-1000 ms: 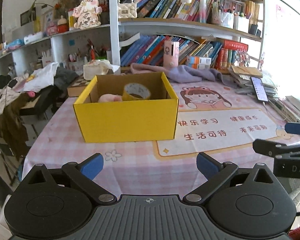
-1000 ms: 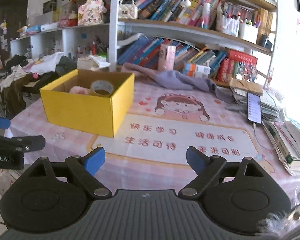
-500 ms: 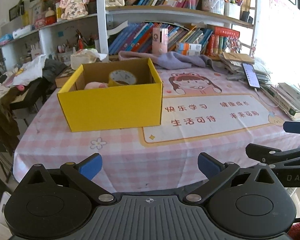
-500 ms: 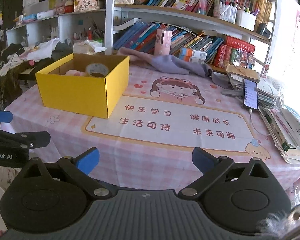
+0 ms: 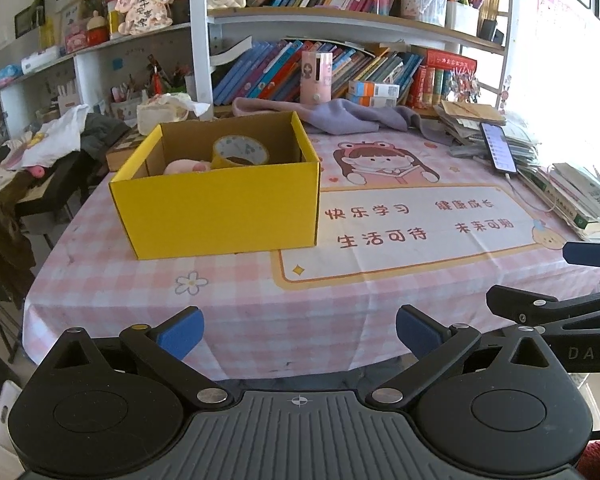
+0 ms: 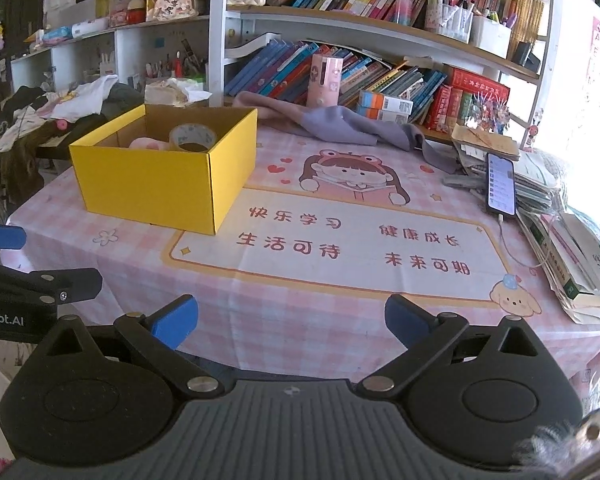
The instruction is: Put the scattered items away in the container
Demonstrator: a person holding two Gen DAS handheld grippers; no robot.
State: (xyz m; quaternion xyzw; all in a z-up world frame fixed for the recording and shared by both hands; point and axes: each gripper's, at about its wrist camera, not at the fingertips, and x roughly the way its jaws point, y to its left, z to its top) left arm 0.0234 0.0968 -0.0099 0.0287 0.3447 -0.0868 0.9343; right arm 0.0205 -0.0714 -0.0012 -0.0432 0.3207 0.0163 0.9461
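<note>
Showing the closing stage of a tidying task, judged from the layout alone. Yellow box [image 5: 220,204] on the left part of the pink checked tablecloth [image 5: 260,304], open at the top. Inside it, two items counted: one roll of tape [image 5: 240,152], propped against the far inner wall, and one pink soft item [image 5: 186,166] just beside it on the left; shape of the latter too hidden by the box wall to name. No loose item visible on the bare cloth between box and near table edge.

Left gripper [image 5: 298,332] low at the near edge, jaws spread wide, nothing between the blue pads. Right gripper [image 6: 290,322] likewise at the near edge, well apart from the box, jaws at full spread, empty.

Elsewhere, counted: one purple cloth [image 6: 340,124] at the far side of the table, one phone [image 6: 501,184] with cable atop a stack of papers on the right, one pink tube [image 6: 326,80] upright by the books.

Next move, as a judgement: either none, or a check of whether cloth and phone count as scattered; if so, a long reach across the table.
</note>
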